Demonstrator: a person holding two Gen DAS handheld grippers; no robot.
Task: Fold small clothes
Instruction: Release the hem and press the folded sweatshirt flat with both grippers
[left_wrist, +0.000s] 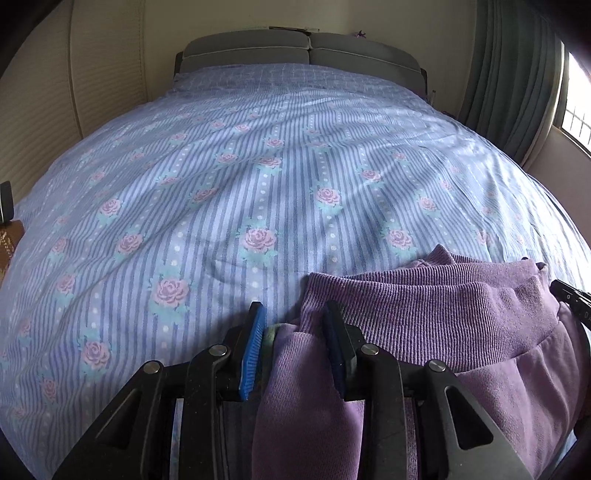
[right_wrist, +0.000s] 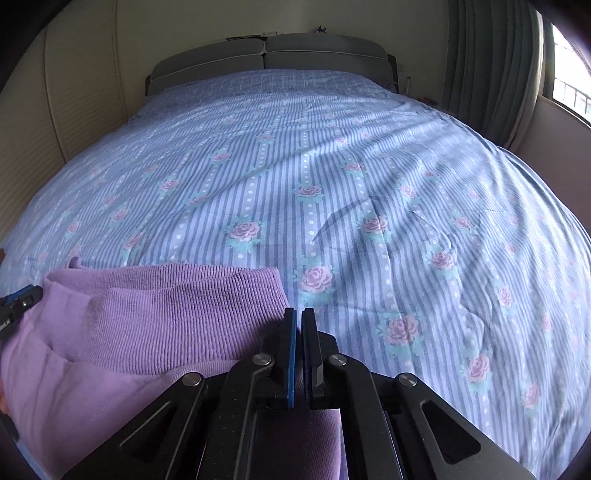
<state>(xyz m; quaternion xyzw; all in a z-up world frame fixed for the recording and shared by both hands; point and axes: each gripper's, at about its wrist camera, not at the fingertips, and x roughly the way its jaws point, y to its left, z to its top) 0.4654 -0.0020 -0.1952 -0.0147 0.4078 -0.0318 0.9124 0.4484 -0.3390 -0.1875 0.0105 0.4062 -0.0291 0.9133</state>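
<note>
Nearest us, the left tool has its fingers set narrow with purple cloth bunched between them — it grips the left end of the purple garment just below the ribbed band. The right tool has its fingers pressed all but together; the garment's right edge runs in beneath them, and we judge that it is pinched there, though the contact itself is hidden by the fingers.

The garment hangs or stretches between the two tools at the near edge of the bed, ribbed band uppermost and spanning from one tool to the other. We cannot tell whether its lower part rests on the bedspread.

Beyond it the striped, rose-patterned bedspread lies open and only lightly wrinkled up to the grey headboard. A curtain hangs at the far right.

Our judgement: the step in hand is carrying the garment out to be laid flat — no fold is visible yet. The next move calls for both tools to travel forward together, keeping the band taut and level, then to lower the cloth onto the open bedspread before either tool lets go.
</note>
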